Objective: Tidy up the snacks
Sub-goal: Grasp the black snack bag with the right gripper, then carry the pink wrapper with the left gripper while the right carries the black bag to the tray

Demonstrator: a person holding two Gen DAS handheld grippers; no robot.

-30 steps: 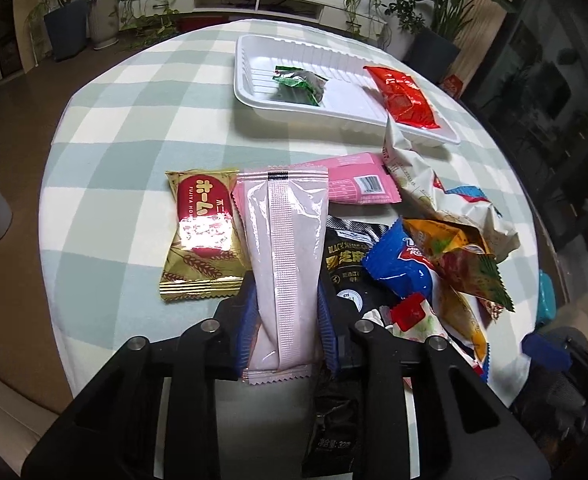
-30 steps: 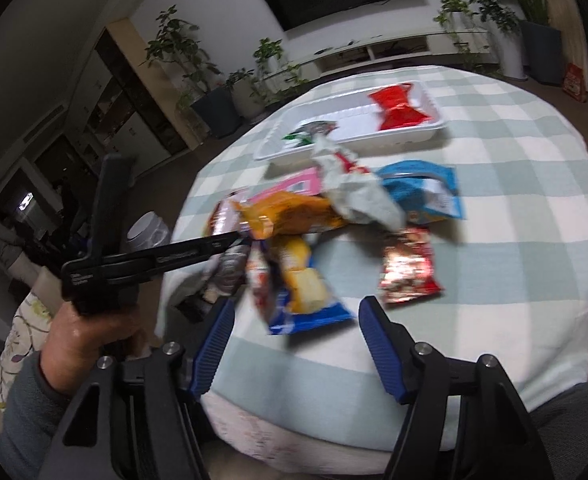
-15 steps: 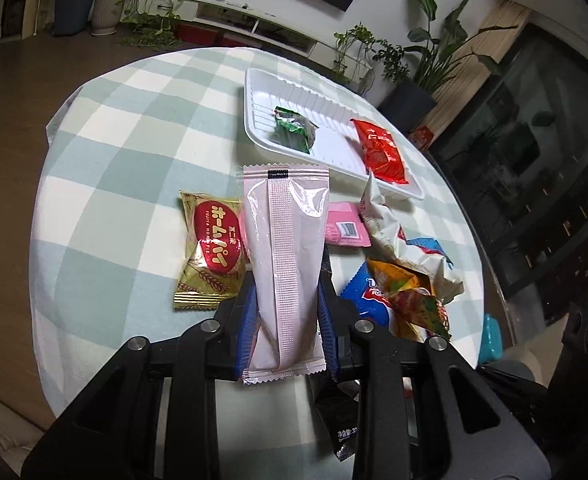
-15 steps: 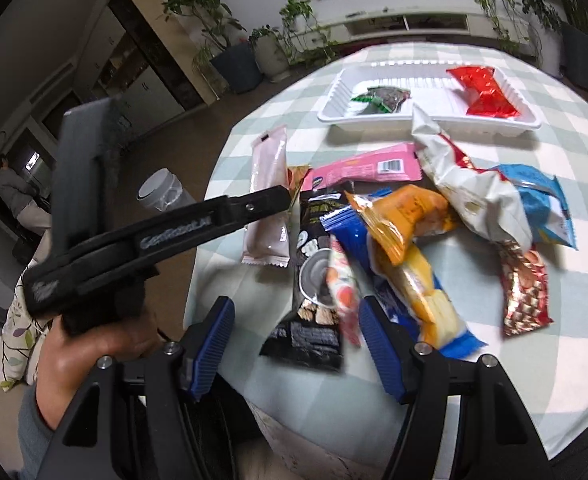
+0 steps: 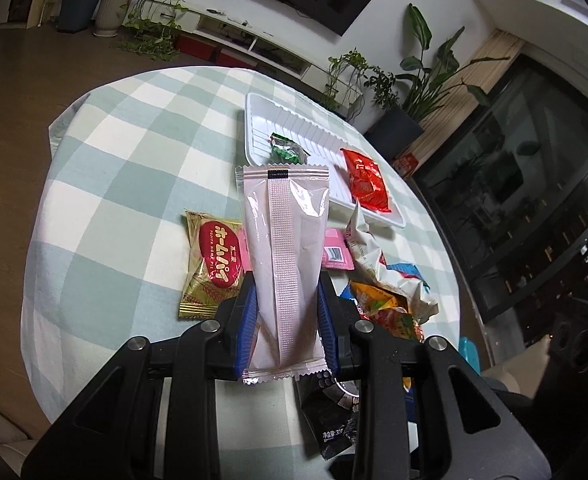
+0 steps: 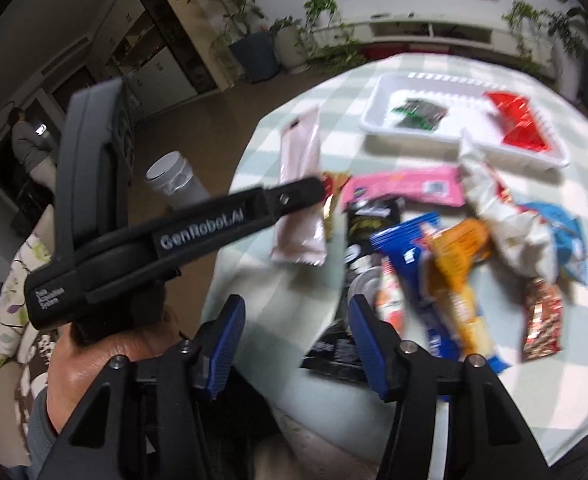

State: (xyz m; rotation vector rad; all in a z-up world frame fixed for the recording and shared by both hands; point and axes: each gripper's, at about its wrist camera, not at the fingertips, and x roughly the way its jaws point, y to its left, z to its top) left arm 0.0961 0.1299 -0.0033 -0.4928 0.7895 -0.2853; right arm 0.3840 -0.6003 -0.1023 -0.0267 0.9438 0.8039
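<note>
1. Your left claw (image 5: pixel 287 322) is clamped on the pale pink packet (image 5: pixel 284 256), now lifted clear of the desk (image 5: pixel 106 184) and pointing toward the white tray (image 5: pixel 262 136); a second ago it hung lower over the pile.
2. Your right claw (image 6: pixel 292 340) is empty, its jaws closing above the black packet (image 6: pixel 368 220) in the snack pile.
3. That puts 1 more snack on its way to the tray, which holds a green packet (image 5: pixel 286 150) and a red packet (image 5: pixel 366 182).
4. Between those 2 is bare tray floor; the near rim is low.
5. To the left the checked cloth is free up to the desk edge.
</note>
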